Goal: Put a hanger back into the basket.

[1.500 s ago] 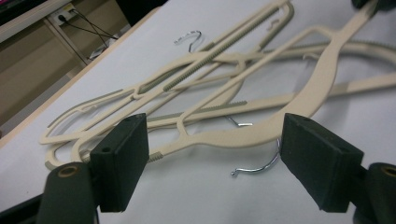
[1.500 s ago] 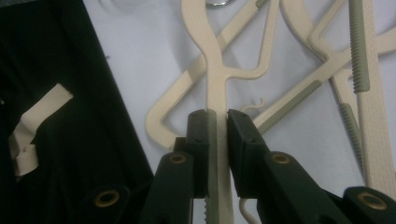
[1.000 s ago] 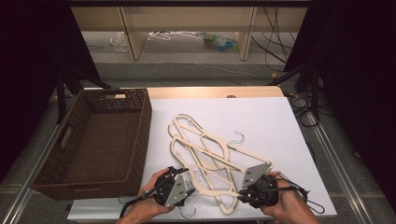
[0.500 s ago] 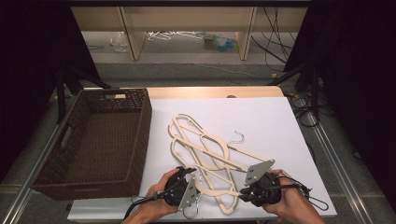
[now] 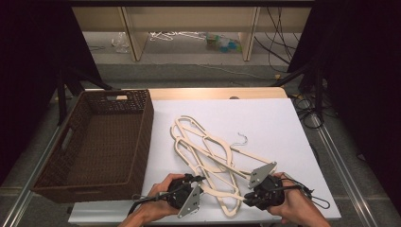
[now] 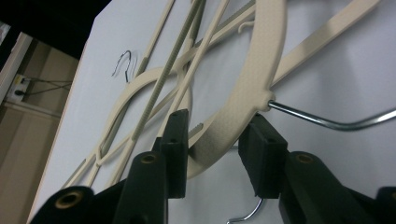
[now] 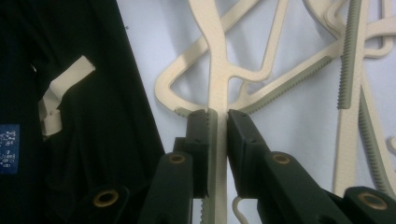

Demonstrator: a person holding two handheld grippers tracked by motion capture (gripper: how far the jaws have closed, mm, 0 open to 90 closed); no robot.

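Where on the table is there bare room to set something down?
Free: the white sheet beyond and right of the hangers, out to its far and right edges, and the basket floor. Crowded: the near middle, where the hangers meet the left gripper and right gripper.

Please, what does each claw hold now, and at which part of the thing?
The right claw is shut on a straight bar of a cream hanger. The left claw straddles a hanger's curved top beside the metal hook, not yet closed.

Both hands sit at the table's near edge. The left black two-jaw gripper (image 5: 185, 191) holds its jaws apart, straddling a cream plastic hanger (image 6: 261, 70). The right black two-jaw gripper (image 5: 265, 191) is clamped on a cream hanger bar (image 7: 217, 84).
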